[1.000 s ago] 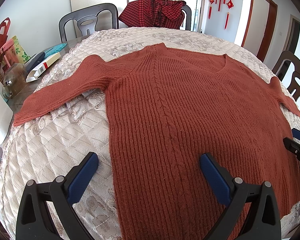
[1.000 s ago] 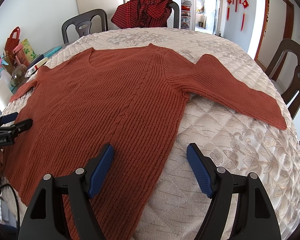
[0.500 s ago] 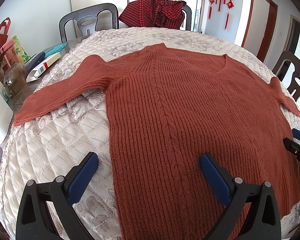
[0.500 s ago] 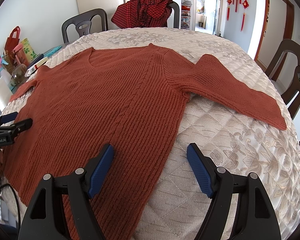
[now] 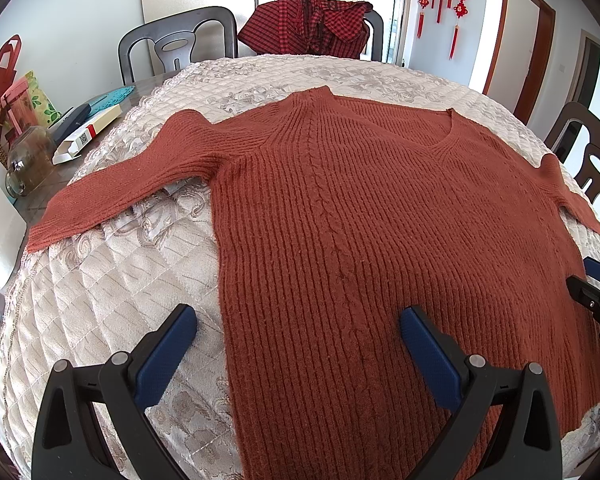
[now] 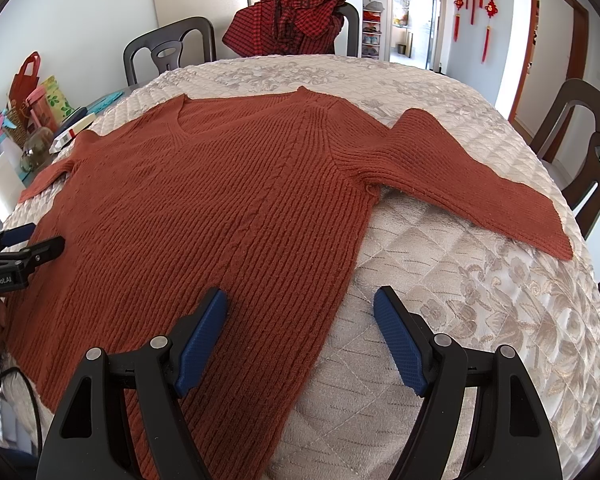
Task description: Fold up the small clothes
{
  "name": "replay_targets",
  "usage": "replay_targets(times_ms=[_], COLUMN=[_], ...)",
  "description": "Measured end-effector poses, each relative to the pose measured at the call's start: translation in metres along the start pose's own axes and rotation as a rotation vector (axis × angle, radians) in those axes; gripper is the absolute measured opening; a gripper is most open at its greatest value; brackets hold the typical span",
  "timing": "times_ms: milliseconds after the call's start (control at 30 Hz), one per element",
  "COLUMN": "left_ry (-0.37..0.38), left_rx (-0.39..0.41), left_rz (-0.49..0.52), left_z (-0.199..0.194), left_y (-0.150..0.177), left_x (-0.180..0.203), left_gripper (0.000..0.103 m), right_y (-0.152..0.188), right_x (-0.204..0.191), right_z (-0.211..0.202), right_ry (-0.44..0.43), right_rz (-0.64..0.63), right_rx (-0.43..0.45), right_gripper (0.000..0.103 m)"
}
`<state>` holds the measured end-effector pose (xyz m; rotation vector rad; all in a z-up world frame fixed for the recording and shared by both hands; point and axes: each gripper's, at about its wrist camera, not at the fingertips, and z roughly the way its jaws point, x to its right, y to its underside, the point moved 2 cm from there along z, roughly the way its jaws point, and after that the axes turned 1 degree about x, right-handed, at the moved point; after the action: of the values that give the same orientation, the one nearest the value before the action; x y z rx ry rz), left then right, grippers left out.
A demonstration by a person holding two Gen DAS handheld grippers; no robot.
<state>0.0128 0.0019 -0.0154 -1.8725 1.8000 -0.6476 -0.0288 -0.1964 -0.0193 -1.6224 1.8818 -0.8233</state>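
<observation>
A rust-red knitted V-neck sweater (image 5: 380, 208) lies flat, front up, on the quilted cream table cover (image 5: 112, 280), both sleeves spread out sideways. It also shows in the right wrist view (image 6: 220, 200). My left gripper (image 5: 298, 322) is open and empty, held above the sweater's lower left edge. My right gripper (image 6: 300, 308) is open and empty above the lower right edge. The left sleeve (image 5: 128, 184) and right sleeve (image 6: 472, 184) lie flat. Each gripper shows at the edge of the other's view.
A red checked garment (image 5: 312, 20) hangs over a far chair. Dark chairs (image 5: 176, 44) stand around the table. At the left edge are a glass jar (image 5: 28, 164), a small box (image 5: 88, 136) and bags (image 5: 8, 76).
</observation>
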Motion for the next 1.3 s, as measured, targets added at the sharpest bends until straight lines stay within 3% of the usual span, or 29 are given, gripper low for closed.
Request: replay_targets(times_ms=[1000, 1300], left_ry=[-0.007, 0.019], left_rx=[-0.041, -0.038], left_rz=[-0.008, -0.012], left_z=[0.004, 0.001], left_y=[-0.003, -0.004], left_x=[-0.005, -0.009], left_gripper=[0.103, 0.103], right_y=[-0.003, -0.015], right_x=[-0.001, -0.010], right_z=[0.002, -0.013], right_ry=[0.003, -0.066], right_rz=[-0.008, 0.013], right_rx=[-0.032, 0.013], right_gripper=[0.076, 0.076])
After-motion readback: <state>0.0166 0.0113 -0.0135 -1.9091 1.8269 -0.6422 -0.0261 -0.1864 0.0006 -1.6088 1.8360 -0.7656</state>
